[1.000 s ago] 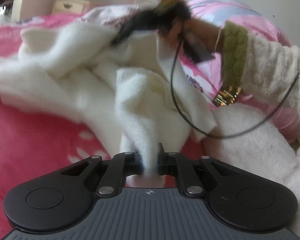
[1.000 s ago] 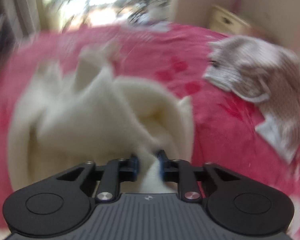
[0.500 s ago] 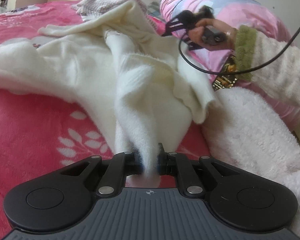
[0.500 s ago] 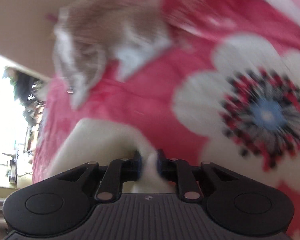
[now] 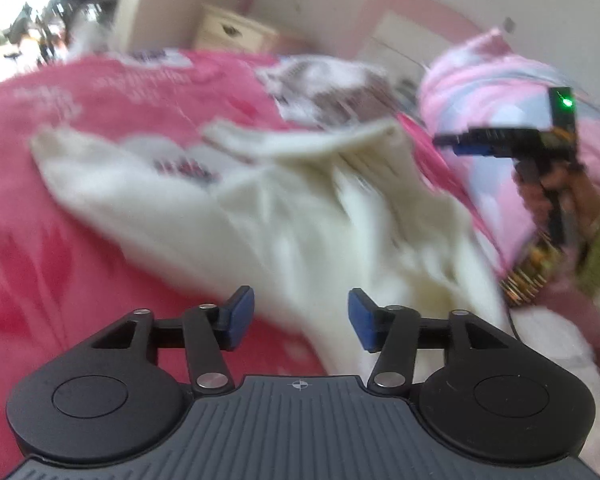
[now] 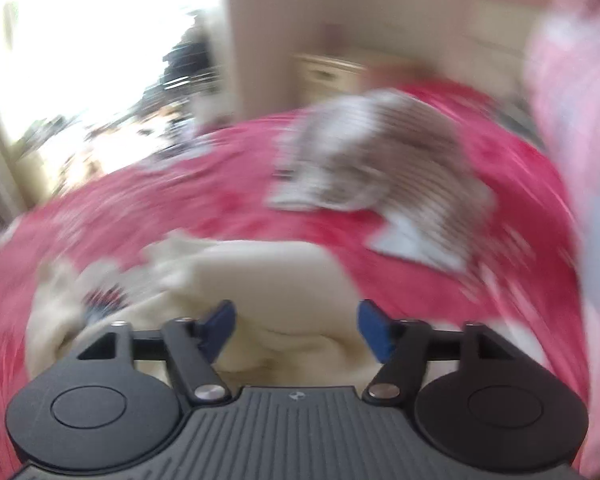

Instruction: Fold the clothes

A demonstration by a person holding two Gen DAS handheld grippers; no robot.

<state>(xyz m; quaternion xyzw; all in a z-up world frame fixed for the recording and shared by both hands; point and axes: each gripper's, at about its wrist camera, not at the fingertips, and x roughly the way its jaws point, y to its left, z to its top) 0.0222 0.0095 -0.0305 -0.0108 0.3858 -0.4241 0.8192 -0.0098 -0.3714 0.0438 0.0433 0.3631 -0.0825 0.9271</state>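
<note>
The cream fleece garment (image 5: pixel 300 216) lies rumpled across the middle of the frame on the pink floral bedspread (image 5: pixel 60 240). The left gripper (image 5: pixel 301 318) and right gripper (image 6: pixel 296 328) both gape wide, holding nothing. The garment looks soft, light and floppy; a hem or sleeve edge would likely give the best pinch.

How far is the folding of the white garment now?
Done: nothing looks folded; the white garment lies rumpled on the pink bedcover. In hand: nothing, since the left gripper and right gripper are open. Left: the whole fold, plus the striped garment behind.
</note>
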